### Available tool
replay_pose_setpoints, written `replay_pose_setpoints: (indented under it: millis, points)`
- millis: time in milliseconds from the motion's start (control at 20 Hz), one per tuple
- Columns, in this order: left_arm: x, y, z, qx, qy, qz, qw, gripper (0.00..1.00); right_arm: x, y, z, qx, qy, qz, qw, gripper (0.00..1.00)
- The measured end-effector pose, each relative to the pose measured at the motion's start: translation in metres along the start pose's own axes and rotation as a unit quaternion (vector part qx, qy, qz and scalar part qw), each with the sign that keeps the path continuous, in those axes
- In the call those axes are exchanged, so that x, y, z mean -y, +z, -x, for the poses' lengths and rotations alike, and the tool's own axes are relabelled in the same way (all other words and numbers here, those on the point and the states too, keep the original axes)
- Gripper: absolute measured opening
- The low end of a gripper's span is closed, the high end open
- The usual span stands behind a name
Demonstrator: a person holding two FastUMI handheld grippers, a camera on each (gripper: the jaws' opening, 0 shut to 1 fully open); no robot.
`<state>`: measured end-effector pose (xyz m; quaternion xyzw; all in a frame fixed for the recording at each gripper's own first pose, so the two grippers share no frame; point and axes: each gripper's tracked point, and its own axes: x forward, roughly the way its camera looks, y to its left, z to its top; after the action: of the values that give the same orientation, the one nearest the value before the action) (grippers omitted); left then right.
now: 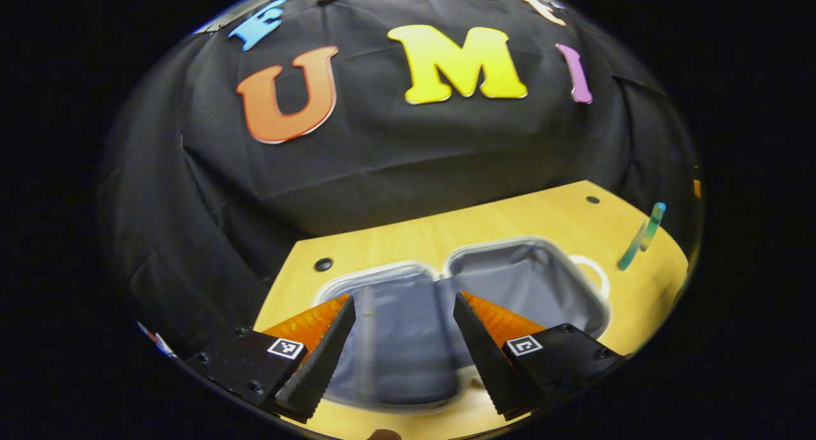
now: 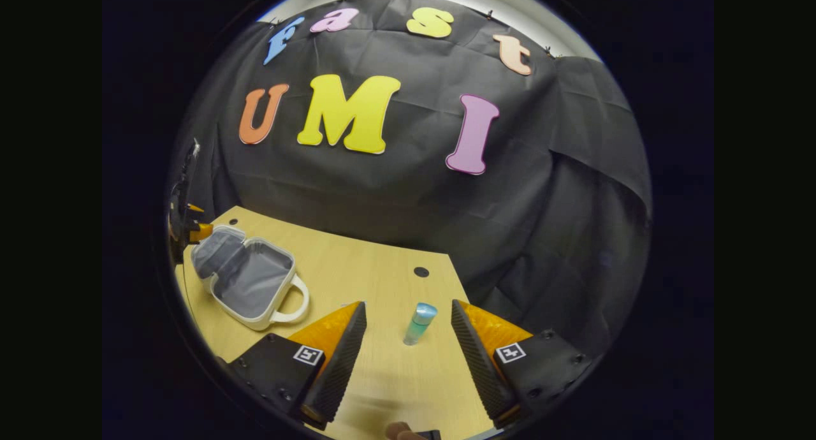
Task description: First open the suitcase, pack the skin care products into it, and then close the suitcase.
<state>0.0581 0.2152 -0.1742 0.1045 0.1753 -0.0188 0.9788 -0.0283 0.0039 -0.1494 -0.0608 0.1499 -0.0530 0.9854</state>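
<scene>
Two grippers hang over a pale wooden bench [image 2: 357, 268], both with fingers spread wide and nothing held between them. In the left gripper view, the left gripper [image 1: 403, 357] hovers above the suitcase [image 1: 408, 338] — a small white case lying open, its two grey-lined halves side by side and its white handle [image 1: 593, 275] on the far half's outer side. Beyond the handle, toward the bench's right edge in that view, the skin care bottle [image 1: 641, 237] stands apart from the case; it is a slim teal-to-blue tube, blurred by the lens.

In the right gripper view, the right gripper [image 2: 408, 360] points at the same bottle [image 2: 419, 324], which stands upright on the bench between and just past the open fingers, touching neither. The open suitcase [image 2: 245, 280] sits well off toward the bench's left edge in this view, handle [image 2: 293, 306] facing the bottle's side. At the far left rim of this view, part of the left gripper [image 2: 191, 231] shows by the case's far half.
</scene>
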Motion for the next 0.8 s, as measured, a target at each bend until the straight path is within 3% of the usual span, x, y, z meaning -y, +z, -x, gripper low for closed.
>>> replay_pose_setpoints:
  millis: [400, 800]
  points:
    - [0.199, 0.035, 0.000, 0.037, -0.114, 0.018, 0.993, 0.99, 0.054, -0.016, -0.012, -0.007, 0.008, 0.018, 1.000, 0.79]
    - [0.341, -0.004, -0.010, 0.005, -0.184, 0.008, 0.983, 0.99, 0.088, -0.047, -0.028, -0.035, 0.022, 0.031, 0.999, 0.80]
